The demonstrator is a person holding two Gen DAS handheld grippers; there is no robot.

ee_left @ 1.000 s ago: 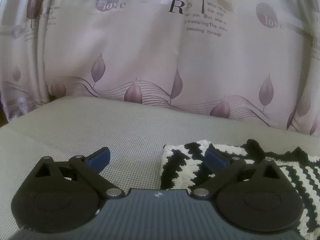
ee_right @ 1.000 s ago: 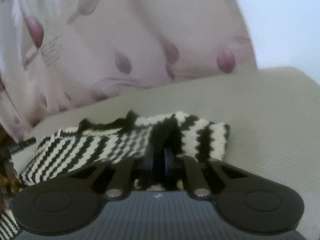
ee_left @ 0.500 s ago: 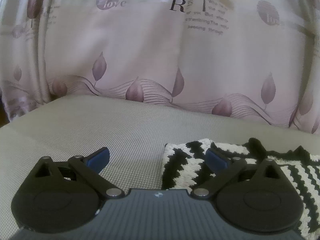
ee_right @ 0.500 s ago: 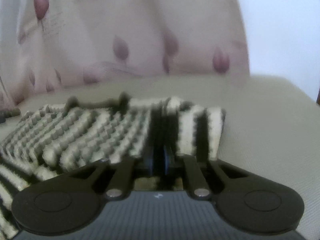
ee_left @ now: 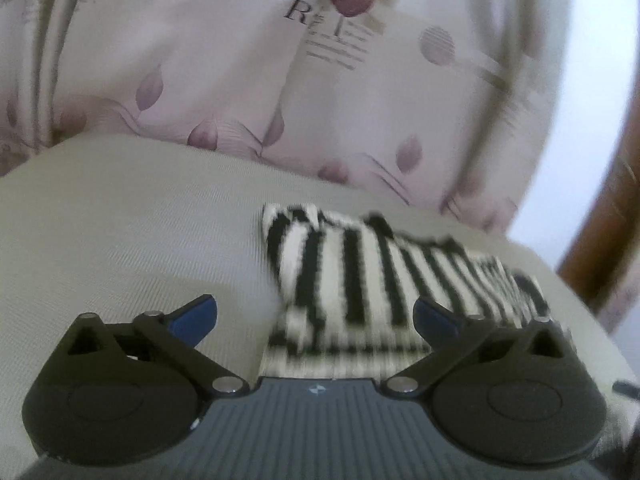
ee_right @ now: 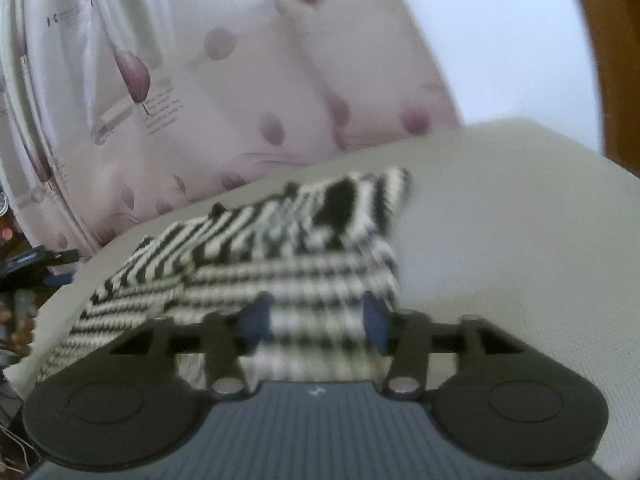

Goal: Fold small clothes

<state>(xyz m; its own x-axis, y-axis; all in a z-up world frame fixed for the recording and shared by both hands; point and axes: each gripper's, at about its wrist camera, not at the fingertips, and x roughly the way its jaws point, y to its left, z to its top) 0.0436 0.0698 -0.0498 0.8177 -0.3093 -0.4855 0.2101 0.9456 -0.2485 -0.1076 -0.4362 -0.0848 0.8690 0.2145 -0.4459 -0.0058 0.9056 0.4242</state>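
A black-and-white striped knitted garment [ee_left: 360, 280] lies on the beige cushion [ee_left: 120, 232]. In the left wrist view my left gripper [ee_left: 316, 318] is open, its blue-padded fingers apart over the garment's near left end, holding nothing. In the right wrist view the same garment [ee_right: 280, 248] lies with its right end folded over on top. My right gripper [ee_right: 316, 320] is open, its fingers apart just above the garment's near edge, holding nothing. Both views are blurred by motion.
A pink curtain [ee_left: 240, 80] with leaf prints hangs behind the cushion. A brown wooden frame [ee_left: 600, 208] stands at the right. Dark clutter [ee_right: 24, 272] lies past the cushion's left edge in the right wrist view.
My right gripper was shut on the garment's right end and has let go and opened, pulling back. My left gripper stayed open and swung right over the garment.
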